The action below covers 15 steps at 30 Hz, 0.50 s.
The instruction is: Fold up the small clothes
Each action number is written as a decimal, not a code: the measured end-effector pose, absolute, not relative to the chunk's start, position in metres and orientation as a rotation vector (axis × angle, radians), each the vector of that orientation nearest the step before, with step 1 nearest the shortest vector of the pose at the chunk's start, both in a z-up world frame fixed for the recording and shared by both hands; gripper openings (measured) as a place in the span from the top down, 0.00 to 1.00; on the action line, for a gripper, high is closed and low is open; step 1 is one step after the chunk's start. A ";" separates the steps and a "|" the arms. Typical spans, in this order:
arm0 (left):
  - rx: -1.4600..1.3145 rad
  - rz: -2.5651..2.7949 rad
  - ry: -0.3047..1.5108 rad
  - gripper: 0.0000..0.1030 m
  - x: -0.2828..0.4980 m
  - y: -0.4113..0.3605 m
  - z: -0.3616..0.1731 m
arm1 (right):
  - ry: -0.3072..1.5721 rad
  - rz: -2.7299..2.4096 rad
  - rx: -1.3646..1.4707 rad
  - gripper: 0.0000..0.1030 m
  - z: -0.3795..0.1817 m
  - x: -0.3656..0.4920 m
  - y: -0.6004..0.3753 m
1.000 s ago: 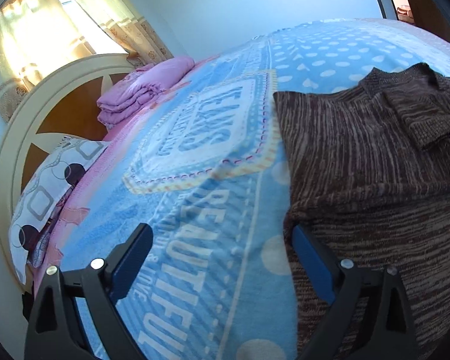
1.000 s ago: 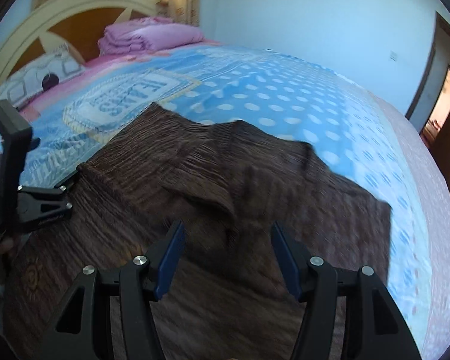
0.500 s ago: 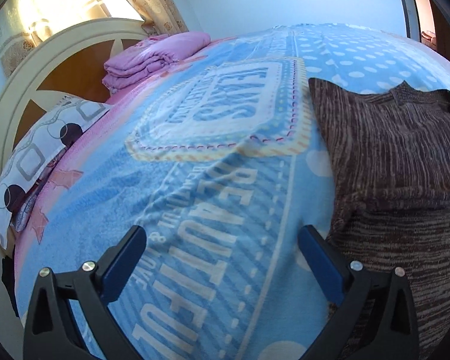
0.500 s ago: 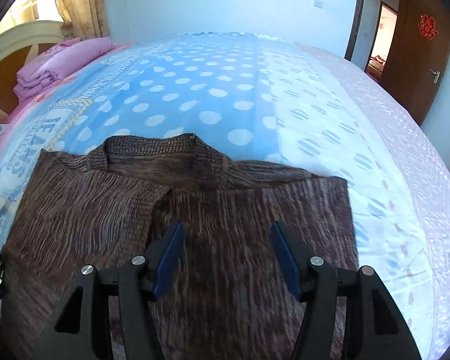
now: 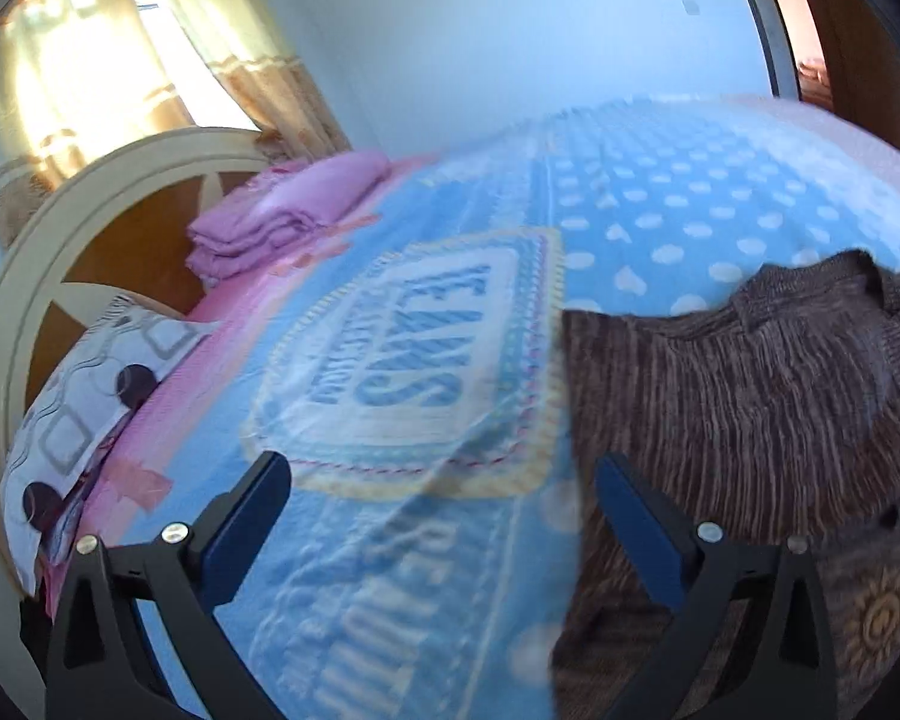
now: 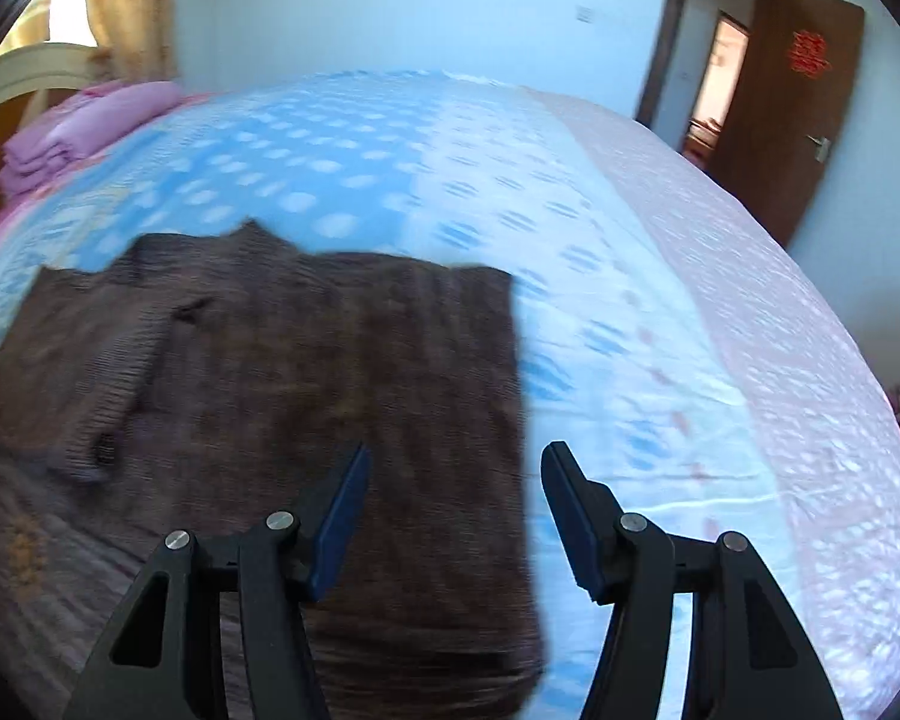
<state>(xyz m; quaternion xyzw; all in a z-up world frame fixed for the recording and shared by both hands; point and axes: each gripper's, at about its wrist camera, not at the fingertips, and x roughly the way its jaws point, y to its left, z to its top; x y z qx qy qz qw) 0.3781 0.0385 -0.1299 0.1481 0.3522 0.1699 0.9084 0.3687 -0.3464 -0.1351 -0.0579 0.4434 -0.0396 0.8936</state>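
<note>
Brown knitted sweater point(image 6: 282, 396) lies spread flat on the bed point(image 6: 660, 312), over the blue dotted blanket point(image 5: 660, 222), neck away from me and hem toward both tools. One sleeve looks already laid across its front. Its long axis runs from hem to collar, straight ahead of the right tool point(image 6: 453, 516). That tool's jaws are closing a little, yet nothing sits between them; they straddle the garment's right edge from above, left finger over knit, right finger over bare blanket. So the right hand is plainly the nearer one. Left tool point(image 5: 438, 516) hangs released with jaws wide and empty, mostly over blanket, the sweater's left edge just under its right finger. Judging by this, the coming grab turns on that right edge, which lies directly below and slightly left of the right tool
</note>
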 end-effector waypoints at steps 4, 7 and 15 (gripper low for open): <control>0.450 0.414 0.827 0.00 0.404 0.033 -0.177 | 0.948 -0.067 -0.070 0.49 -0.146 0.361 -0.381; 0.445 0.450 0.806 0.00 0.390 0.041 -0.176 | 0.944 -0.116 -0.080 0.49 -0.147 0.356 -0.398; 0.342 0.455 0.752 0.00 0.378 0.060 -0.154 | 0.823 -0.091 -0.048 0.50 -0.112 0.366 -0.389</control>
